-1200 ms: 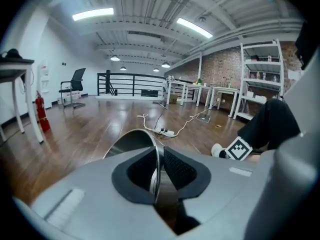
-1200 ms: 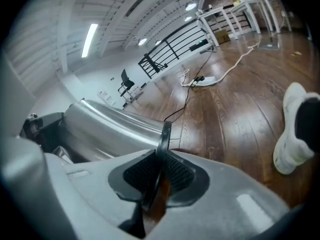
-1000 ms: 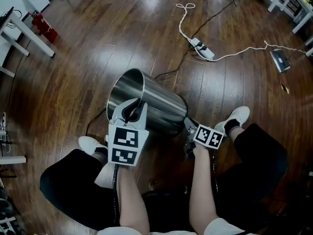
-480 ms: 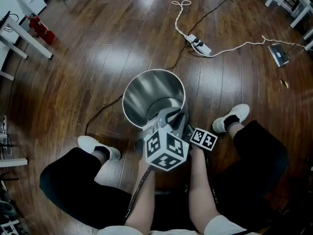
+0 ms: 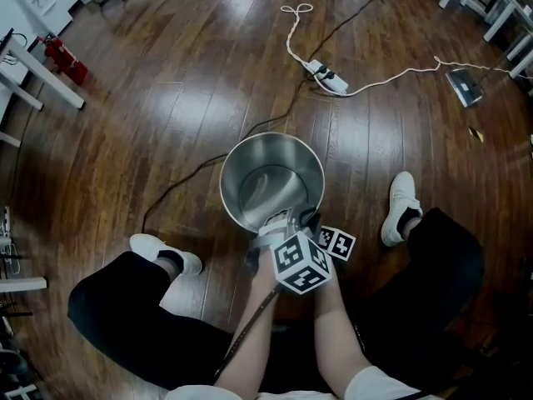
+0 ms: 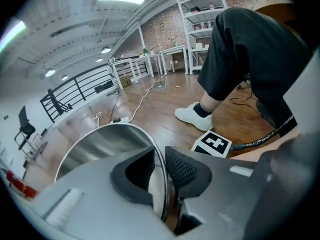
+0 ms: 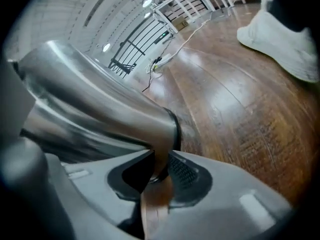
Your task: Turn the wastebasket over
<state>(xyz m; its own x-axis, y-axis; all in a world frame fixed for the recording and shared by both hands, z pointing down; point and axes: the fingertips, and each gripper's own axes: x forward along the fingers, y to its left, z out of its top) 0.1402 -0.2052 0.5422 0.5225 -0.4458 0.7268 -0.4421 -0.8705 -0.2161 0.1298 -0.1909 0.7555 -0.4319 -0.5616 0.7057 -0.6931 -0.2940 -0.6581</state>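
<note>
The steel wastebasket (image 5: 271, 135) stands upright on the wooden floor, mouth up and empty inside. My left gripper (image 5: 280, 221) sits on its near rim, one pad inside and one outside. In the left gripper view the thin rim (image 6: 150, 144) runs between the pads of the left gripper (image 6: 161, 176); the jaws have just eased open a little, but the pads still hold it. My right gripper (image 5: 314, 220) is low beside the wall. In the right gripper view the wastebasket (image 7: 90, 99) has its dark bottom edge between the pads of the right gripper (image 7: 159, 171). These jaws have just been opening, and the left pad stands off the metal.
A power strip (image 5: 326, 75) with a white cable (image 5: 391, 77) lies beyond the basket. A black cord (image 5: 191, 182) runs past its left side. The person's white shoes (image 5: 402, 205) (image 5: 162, 252) flank it. A red extinguisher (image 5: 58, 57) and white desk legs (image 5: 42, 82) stand far left.
The wastebasket went from lying tilted on its side to standing upright with its mouth up. The left gripper swung right and down with the rim; the right gripper stayed low by the base.
</note>
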